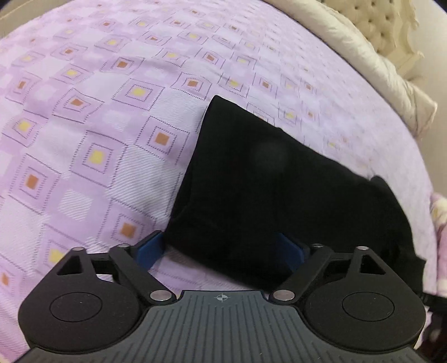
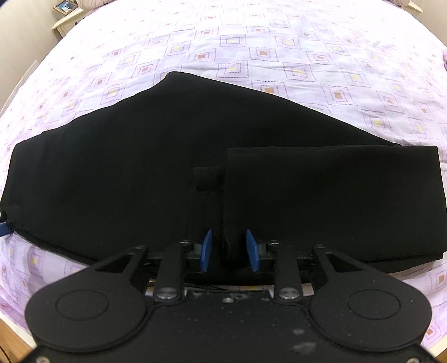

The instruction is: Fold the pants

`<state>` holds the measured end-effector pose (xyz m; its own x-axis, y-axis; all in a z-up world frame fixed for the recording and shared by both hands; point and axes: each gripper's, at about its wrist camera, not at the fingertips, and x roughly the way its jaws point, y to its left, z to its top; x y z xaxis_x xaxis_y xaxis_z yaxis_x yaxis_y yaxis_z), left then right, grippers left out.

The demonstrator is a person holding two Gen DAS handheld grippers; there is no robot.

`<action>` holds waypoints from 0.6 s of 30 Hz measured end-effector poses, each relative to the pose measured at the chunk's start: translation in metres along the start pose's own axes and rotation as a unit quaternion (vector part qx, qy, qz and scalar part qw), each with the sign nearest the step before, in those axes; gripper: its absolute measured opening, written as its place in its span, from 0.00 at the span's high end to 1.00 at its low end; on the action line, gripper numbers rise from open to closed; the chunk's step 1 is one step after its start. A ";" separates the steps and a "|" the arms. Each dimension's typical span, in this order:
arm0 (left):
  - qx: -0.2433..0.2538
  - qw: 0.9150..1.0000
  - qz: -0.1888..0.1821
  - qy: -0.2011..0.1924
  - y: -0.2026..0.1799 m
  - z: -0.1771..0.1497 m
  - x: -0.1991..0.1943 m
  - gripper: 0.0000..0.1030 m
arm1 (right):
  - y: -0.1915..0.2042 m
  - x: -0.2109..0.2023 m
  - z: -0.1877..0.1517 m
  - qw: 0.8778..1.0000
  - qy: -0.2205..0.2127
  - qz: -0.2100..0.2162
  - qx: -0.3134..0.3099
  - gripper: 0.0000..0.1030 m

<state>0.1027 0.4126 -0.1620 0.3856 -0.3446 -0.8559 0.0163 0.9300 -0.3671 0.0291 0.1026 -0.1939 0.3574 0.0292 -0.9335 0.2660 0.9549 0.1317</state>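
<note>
Black pants (image 2: 139, 173) lie across the lilac bedspread (image 2: 251, 36), with one end folded back over the right part (image 2: 335, 195). My right gripper (image 2: 228, 252) has its blue fingers (image 2: 207, 250) partly closed around a raised ridge of the pants' near edge. In the left wrist view, one end of the pants (image 1: 265, 181) lies in front of my left gripper (image 1: 220, 251). Its blue fingers (image 1: 149, 250) are spread wide, and the cloth lies between them and covers the right finger.
The bedspread (image 1: 83, 125) has a pattern of yellow and orange squares. A cream quilt (image 1: 363, 61) and tufted headboard (image 1: 377, 16) lie at the far right in the left wrist view. A nightstand with a picture frame (image 2: 64, 7) stands past the bed's far left corner.
</note>
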 end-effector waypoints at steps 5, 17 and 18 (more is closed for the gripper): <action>-0.031 0.999 -0.042 -0.014 0.001 0.005 0.005 0.07 | 0.003 -0.009 0.001 1.000 0.001 -0.001 -0.002 0.69; -0.025 0.998 -0.055 -0.023 -0.010 0.017 0.008 0.76 | 0.004 -0.010 0.004 1.000 0.004 0.000 -0.002 0.69; -0.013 0.998 -0.053 -0.033 -0.016 0.017 0.003 0.76 | 0.003 -0.010 0.005 1.000 0.006 0.002 -0.001 0.69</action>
<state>0.1194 0.3987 -0.1527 0.4431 -0.4311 -0.7861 0.0374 0.8849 -0.4642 0.0304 0.1042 -0.1823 0.3482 0.0372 -0.9367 0.2629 0.9552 0.1357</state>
